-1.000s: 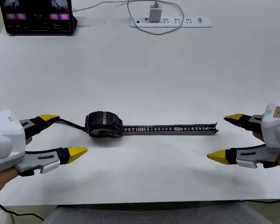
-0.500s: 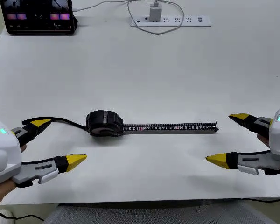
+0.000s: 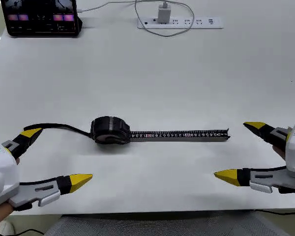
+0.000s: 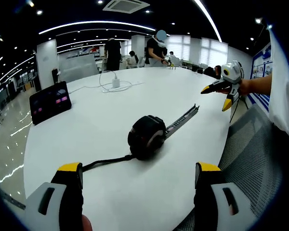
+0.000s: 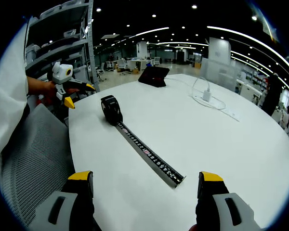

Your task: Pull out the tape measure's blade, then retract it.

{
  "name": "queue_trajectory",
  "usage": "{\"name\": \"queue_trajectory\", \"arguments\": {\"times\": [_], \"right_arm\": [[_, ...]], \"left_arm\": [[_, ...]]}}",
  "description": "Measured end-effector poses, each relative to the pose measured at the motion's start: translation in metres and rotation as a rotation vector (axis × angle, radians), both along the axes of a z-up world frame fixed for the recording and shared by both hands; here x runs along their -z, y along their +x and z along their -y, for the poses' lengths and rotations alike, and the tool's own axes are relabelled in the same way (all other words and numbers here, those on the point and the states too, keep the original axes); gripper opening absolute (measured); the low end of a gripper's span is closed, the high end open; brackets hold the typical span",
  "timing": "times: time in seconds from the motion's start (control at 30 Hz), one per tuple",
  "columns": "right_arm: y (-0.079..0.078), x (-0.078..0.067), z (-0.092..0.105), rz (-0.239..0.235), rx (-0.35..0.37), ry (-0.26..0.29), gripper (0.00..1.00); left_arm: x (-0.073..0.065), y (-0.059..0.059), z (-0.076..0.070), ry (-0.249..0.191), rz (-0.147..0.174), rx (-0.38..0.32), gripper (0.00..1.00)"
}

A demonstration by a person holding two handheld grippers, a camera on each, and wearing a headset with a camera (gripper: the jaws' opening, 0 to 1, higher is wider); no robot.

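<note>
A black tape measure (image 3: 109, 130) lies on the white table (image 3: 152, 78) with its blade (image 3: 179, 134) drawn out to the right, ending at a hook (image 3: 228, 132). A black strap (image 3: 54, 127) trails off its left side. My left gripper (image 3: 51, 158) is open, left of the case and apart from it. The left gripper view has the case (image 4: 147, 136) ahead of the yellow fingertips (image 4: 70, 167). My right gripper (image 3: 242, 152) is open, just right of the blade's end, not touching it. In the right gripper view the blade (image 5: 147, 153) runs away toward the case (image 5: 111, 109).
A dark tablet (image 3: 41, 17) stands at the far left corner. A white power strip (image 3: 179, 21) with a plugged charger and looped cable lies at the far middle. The table's front edge (image 3: 152, 214) runs just below both grippers, with a grey mesh chair beneath.
Both grippers have drawn back toward the table's front edge and outward, away from the tape measure. The tape measure and its blade have stayed put.
</note>
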State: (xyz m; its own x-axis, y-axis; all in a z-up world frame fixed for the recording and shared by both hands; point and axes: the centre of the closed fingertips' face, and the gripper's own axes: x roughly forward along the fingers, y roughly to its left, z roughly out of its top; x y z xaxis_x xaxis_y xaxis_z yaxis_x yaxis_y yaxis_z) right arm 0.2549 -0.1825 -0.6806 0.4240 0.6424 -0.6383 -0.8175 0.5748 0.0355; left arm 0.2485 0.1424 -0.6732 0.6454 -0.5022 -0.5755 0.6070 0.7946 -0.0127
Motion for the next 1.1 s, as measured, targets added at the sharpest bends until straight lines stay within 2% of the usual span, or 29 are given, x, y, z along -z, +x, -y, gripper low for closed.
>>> {"name": "queue_trajectory", "arguments": {"times": [0.07,0.23,0.33,0.67,0.73,1.1], "right_arm": [[-0.001,-0.002,-0.002,0.004,0.0,0.002,0.9],[-0.004,-0.004,-0.004,0.007,0.006,0.008,0.92],[-0.006,-0.006,-0.005,0.009,0.01,0.017,0.92],[-0.011,-0.008,-0.001,0.015,0.041,0.034,0.92],[-0.011,-0.007,0.0,0.013,0.051,0.044,0.92],[-0.014,-0.003,0.004,0.011,0.073,0.057,0.92]], "left_arm": [[0.0,-0.001,-0.001,0.002,0.004,-0.009,0.99],[0.0,-0.004,-0.003,0.005,0.007,-0.024,0.99],[-0.002,-0.004,-0.004,-0.011,0.009,-0.038,0.99],[0.0,-0.013,0.002,-0.045,-0.008,-0.05,0.99],[0.003,-0.015,0.004,-0.032,-0.013,-0.035,0.99],[-0.002,-0.011,0.006,-0.052,0.005,-0.048,0.99]]}}
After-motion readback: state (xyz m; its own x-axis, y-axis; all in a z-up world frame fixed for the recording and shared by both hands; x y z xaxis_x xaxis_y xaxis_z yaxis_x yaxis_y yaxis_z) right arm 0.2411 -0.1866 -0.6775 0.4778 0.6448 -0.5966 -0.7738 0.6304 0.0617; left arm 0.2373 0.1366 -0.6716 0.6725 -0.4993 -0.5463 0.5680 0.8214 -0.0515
